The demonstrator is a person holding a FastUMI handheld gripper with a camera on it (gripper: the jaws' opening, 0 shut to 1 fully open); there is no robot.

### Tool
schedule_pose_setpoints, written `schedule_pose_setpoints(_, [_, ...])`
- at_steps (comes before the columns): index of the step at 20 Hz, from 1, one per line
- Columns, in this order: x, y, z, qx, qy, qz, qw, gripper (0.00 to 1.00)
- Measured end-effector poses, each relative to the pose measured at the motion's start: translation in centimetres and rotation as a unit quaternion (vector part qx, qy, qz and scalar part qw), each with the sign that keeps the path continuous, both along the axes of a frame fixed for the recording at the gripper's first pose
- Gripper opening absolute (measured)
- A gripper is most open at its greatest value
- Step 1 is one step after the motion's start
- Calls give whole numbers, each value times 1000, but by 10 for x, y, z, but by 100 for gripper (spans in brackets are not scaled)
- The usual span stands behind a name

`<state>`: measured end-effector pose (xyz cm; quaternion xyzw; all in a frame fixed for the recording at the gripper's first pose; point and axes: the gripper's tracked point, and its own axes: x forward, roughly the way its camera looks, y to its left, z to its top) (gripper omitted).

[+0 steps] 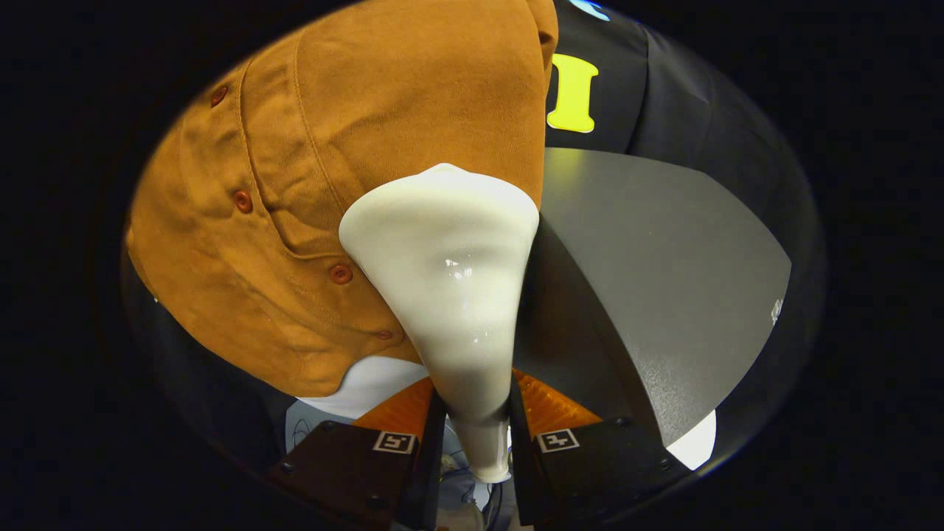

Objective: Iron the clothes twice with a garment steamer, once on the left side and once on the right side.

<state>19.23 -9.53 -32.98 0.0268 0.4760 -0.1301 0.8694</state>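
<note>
Steamer [446, 295] pressing against the brown shirt [354, 184].
The tongs [476, 435] are pinching the steamer's white neck from both sides, its wide head lying on the shirt's right part, beside the buttons [341, 273]; a grey bench [664, 295] is sitting off to the right.

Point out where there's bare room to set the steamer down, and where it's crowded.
The gripper is shut on the white steamer. Free patch: the bare grey tabletop, bordered by the steamer head, the brown shirt's edge and the black wall. Crowded: the shirt hangs right against the steamer head and on its buttoned side.
</note>
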Motion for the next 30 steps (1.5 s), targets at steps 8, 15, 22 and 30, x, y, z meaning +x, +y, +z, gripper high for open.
schedule_pose_setpoints(8, [15,-1,101,-29,-124,-5,992,45])
schedule_pose_setpoints(15, [39,62,207,-28,-273,50,960,45])
schedule_pose_setpoints(22, [45,148,244,-12,-335,142,932,44])
schedule_pose_setpoints(30, [58,189,225,2,-310,166,936,44])
